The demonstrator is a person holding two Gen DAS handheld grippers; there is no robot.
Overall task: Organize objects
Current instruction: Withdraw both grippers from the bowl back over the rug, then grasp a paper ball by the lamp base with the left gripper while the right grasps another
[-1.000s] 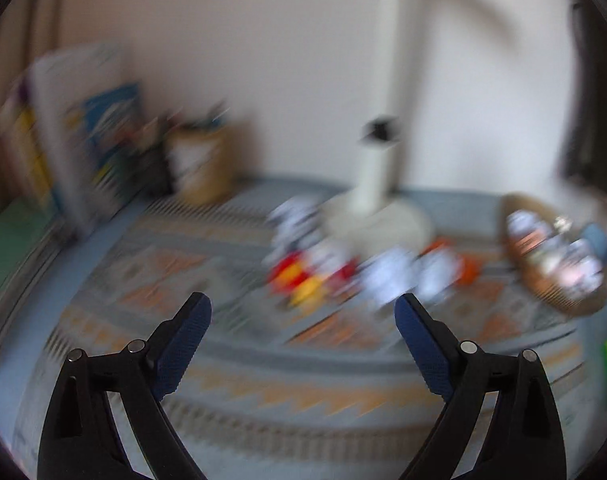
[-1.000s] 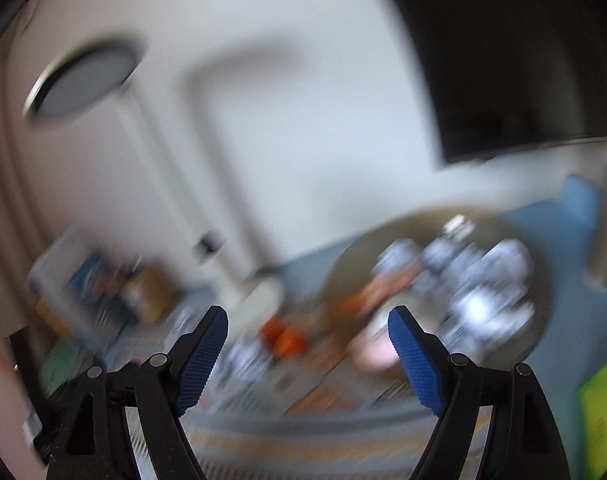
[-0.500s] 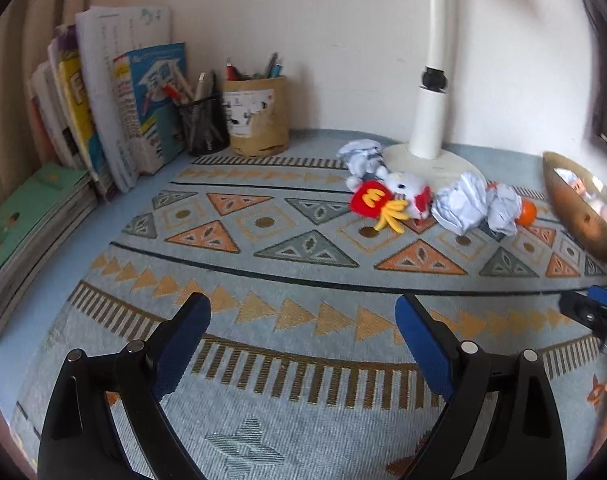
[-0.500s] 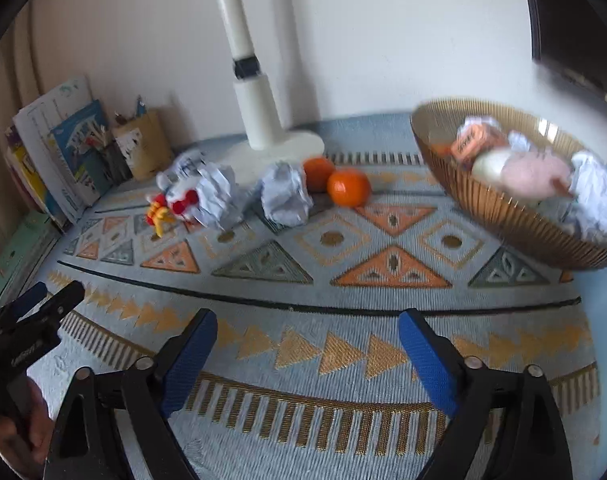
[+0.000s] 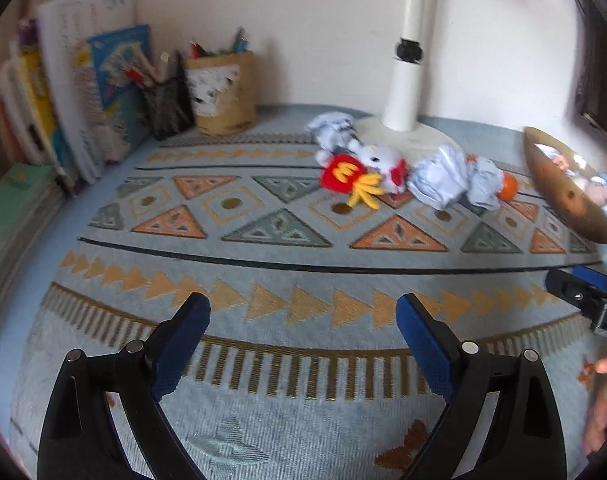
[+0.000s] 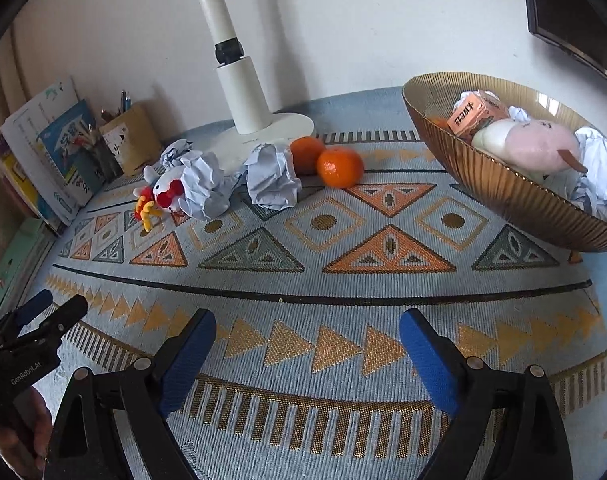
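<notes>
On a patterned mat lie a small white, red and yellow plush toy, crumpled paper balls and two oranges. An amber ribbed bowl at the right holds a pink plush, an orange box and crumpled paper. My left gripper stands open over the mat's near part, far short of the toy. My right gripper is open too, with nothing between its fingers, nearer than the oranges and left of the bowl.
A white lamp base stands behind the paper balls. Upright books, a mesh pen cup and a tan pen holder line the back left. Flat green books lie at the left edge. A dark screen hangs at top right.
Both grippers have sunk and tipped down toward the mat, and the blur has cleared. The right jaws stand a little wider than a second ago. Since half a second ago little has shifted.
</notes>
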